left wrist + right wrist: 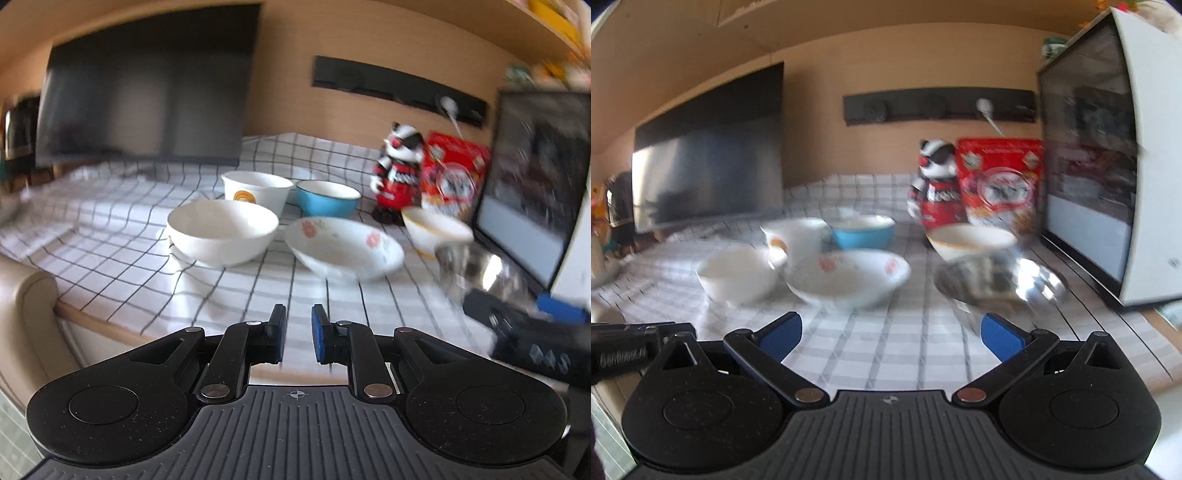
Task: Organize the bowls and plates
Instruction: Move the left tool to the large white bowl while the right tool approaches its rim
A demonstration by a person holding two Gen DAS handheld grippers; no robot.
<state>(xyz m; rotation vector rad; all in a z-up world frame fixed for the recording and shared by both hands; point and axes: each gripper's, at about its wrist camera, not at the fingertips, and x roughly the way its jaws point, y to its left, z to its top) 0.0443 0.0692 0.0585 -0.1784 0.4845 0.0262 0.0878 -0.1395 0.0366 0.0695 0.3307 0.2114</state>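
Round glossy ceramic bowls (221,232) are spread over the checked cloth surface (110,240); left hand-held gripper (298,334) pinched together, right hand-held gripper (892,334) spread apart, both empty.

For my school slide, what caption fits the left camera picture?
Empty left gripper faces the blue bowl and flowered bowl on a checked tablecloth.

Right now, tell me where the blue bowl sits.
The blue bowl sits at the back of the checked cloth, between the orange-marked white cup and the badger figure.
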